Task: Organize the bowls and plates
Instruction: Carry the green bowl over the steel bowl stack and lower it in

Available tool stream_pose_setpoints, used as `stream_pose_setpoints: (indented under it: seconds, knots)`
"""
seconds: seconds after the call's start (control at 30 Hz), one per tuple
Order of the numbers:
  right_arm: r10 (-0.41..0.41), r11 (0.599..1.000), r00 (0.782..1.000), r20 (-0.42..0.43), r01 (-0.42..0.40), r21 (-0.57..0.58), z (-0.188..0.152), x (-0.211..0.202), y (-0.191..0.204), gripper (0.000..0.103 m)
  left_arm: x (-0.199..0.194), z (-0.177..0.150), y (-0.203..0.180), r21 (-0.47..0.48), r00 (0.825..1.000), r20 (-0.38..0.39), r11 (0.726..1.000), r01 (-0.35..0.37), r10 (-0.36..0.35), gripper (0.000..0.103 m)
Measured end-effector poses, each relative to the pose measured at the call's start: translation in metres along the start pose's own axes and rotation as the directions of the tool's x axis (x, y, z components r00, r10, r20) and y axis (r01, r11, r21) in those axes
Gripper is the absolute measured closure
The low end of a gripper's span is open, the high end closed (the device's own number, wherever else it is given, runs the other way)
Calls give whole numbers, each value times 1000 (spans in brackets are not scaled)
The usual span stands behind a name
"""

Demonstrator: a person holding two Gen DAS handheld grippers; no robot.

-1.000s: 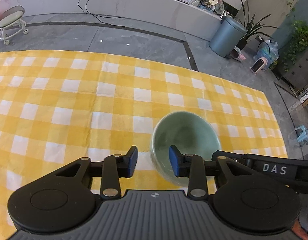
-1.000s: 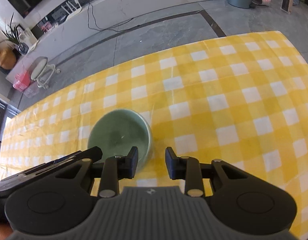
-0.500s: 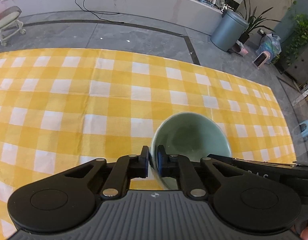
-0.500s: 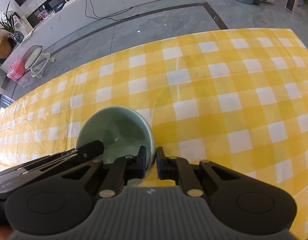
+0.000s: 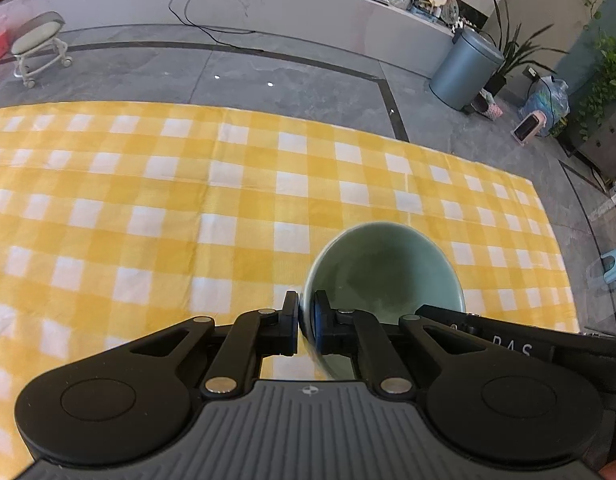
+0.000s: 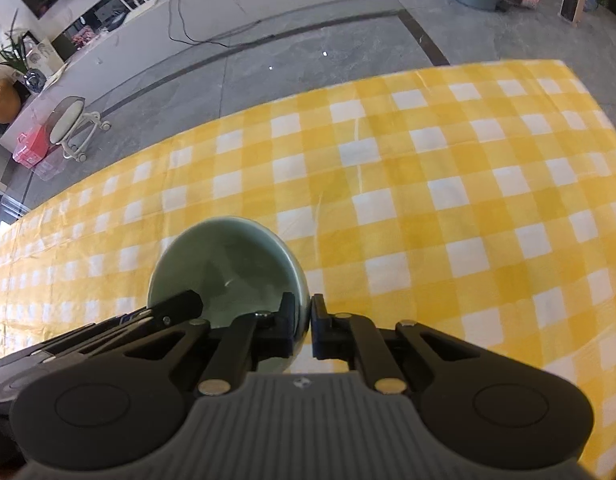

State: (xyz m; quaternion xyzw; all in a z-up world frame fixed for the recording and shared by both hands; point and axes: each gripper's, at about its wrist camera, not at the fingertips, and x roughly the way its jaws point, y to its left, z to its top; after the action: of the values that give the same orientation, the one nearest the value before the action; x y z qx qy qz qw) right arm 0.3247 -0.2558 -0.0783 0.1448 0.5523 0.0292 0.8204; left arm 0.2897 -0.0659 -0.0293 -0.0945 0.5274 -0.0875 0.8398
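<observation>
A pale green bowl (image 5: 384,276) is held over the yellow checked tablecloth (image 5: 148,200). My left gripper (image 5: 306,326) is shut on the bowl's left rim, one finger inside and one outside. My right gripper (image 6: 303,330) is shut on the bowl's (image 6: 228,264) right rim in the same way. The bowl looks empty. Each gripper's body shows at the edge of the other's view.
The tablecloth (image 6: 448,200) ends at the far edge and at the right. Beyond are a grey floor, a wheeled stool (image 5: 38,46), a grey bin (image 5: 464,72) and plants.
Both grippers went from open beside the bowl's rim to shut on it. The bowl now looks lifted slightly and nearer the cameras.
</observation>
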Motion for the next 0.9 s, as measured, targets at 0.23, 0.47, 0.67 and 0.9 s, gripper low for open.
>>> stream_pose_setpoints:
  seconds: [0.23,0.47,0.67,0.9]
  knots:
    - [25,999,999,47,-24,-29,-23,-60,9,98,-55,-13,-12,-23,999,32,1000,10,-9,96]
    - [51,998,997,51,-50,-24,-56,-116,3,98,-104,-34,-31,-5,1000,16,1000,19,-19,96]
    - [61,998,997,46,-60,-25,-87,-154,-5,98,-131,-60,-41,-3,999,-6,999,39,-39,96]
    - [55,997,998,36,-52,-65,-120,-175,-8,98,-147,-85,-48,19,999,-29,999,38,-38,95]
